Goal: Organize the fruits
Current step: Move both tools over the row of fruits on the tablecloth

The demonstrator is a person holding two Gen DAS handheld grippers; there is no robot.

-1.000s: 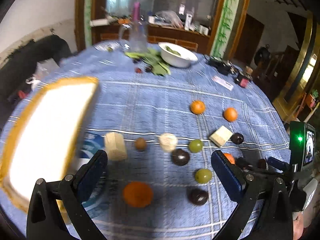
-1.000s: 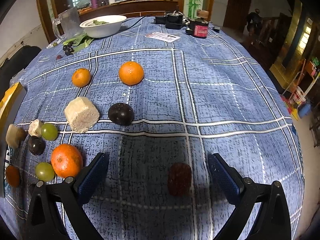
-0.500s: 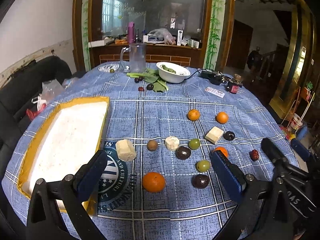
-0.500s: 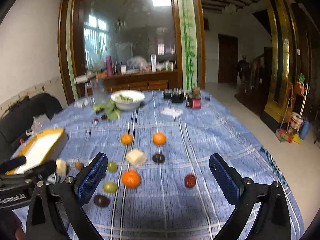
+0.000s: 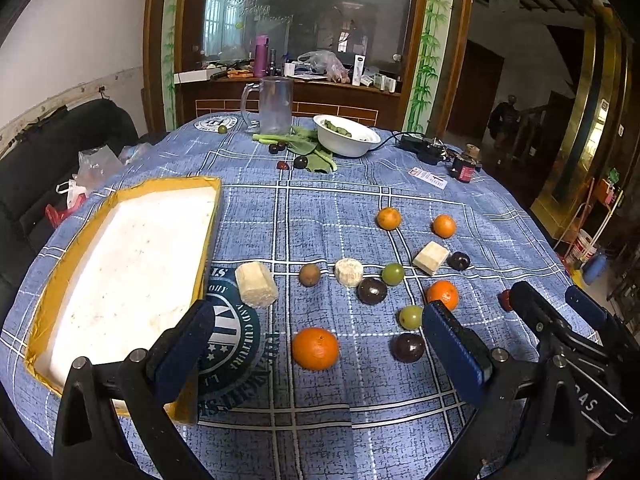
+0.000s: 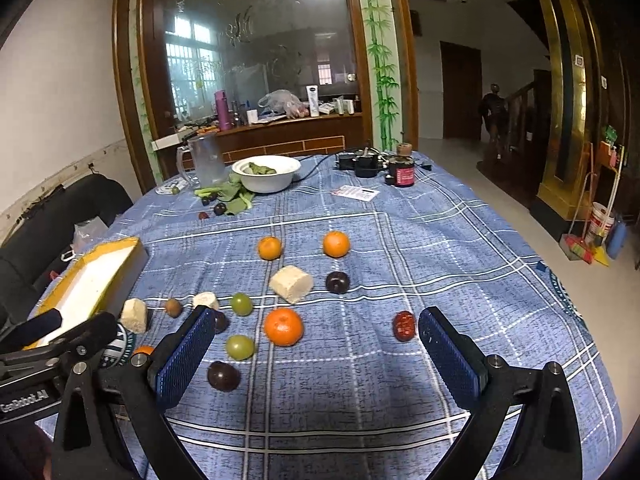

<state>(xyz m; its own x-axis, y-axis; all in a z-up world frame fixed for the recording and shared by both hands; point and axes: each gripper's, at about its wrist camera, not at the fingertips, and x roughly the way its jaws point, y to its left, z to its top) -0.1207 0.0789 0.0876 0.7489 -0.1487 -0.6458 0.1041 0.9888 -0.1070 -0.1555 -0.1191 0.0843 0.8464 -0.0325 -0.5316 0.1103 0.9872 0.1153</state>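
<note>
Fruits lie scattered on a blue checked tablecloth (image 5: pixel 328 208): several oranges, the nearest one (image 5: pixel 315 348) in front of my left gripper (image 5: pixel 320 348), dark plums (image 5: pixel 371 290), green grapes (image 5: pixel 410 317), a brown fruit (image 5: pixel 309 274) and pale cut chunks (image 5: pixel 256 284). A white foam tray with a yellow rim (image 5: pixel 120 264) sits at the left, nothing in it. My left gripper is open and holds nothing. In the right wrist view my right gripper (image 6: pixel 316 354) is open above the cloth, an orange (image 6: pixel 283 326) and a red date (image 6: pixel 404 325) ahead of it.
At the far side stand a white bowl of greens (image 5: pixel 346 140), a glass mug (image 5: pixel 274 104), leafy greens with dark fruits (image 5: pixel 304 152), a card (image 5: pixel 428 177), a small jar (image 5: pixel 464 166) and cables. A black sofa (image 5: pixel 48 152) borders the left.
Both grippers have pulled up and back from close over the fruit, so the whole table and room now show. No fruit has moved; both stay open.
</note>
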